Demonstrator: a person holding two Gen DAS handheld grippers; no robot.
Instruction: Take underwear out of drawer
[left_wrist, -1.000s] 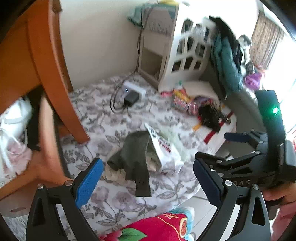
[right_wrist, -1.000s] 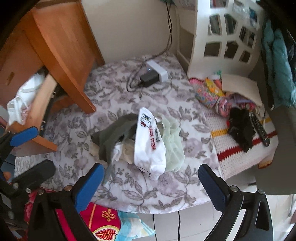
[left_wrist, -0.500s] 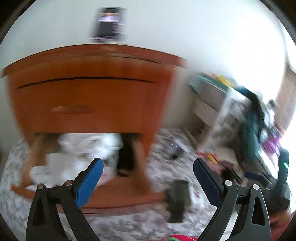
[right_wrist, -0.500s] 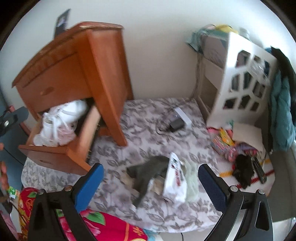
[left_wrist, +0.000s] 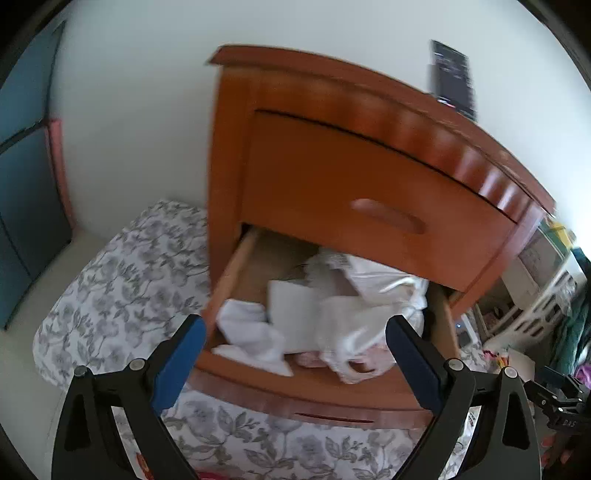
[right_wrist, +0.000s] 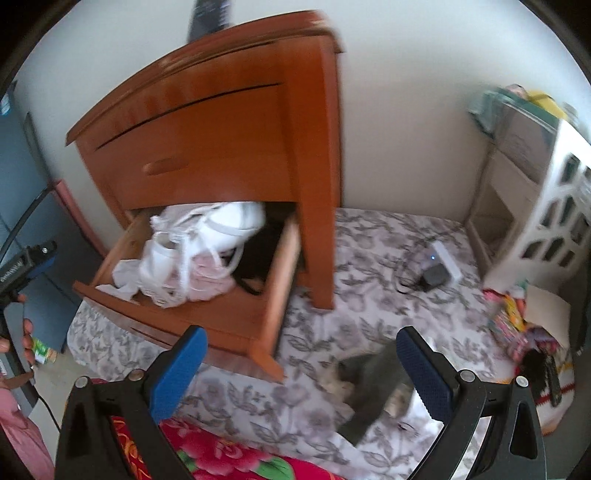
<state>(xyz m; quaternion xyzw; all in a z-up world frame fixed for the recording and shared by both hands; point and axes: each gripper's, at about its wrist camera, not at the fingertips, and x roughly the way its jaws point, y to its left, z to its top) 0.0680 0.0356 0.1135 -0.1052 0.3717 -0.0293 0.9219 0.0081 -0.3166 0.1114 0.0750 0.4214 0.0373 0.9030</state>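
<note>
White underwear (left_wrist: 332, 314) heaped in open lower drawer (left_wrist: 280, 384) of wooden nightstand (left_wrist: 369, 177) on floral bedsheet (left_wrist: 122, 280). Left hand-held gripper (left_wrist: 293, 365) released, empty, facing drawer. Right hand-held gripper (right_wrist: 301, 371) released, empty, above grey garment (right_wrist: 373, 384) on sheet.

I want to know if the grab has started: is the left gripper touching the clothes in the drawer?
Apart. In the left wrist view the left gripper is open, with both fingers short of the white clothes in the drawer.
</note>
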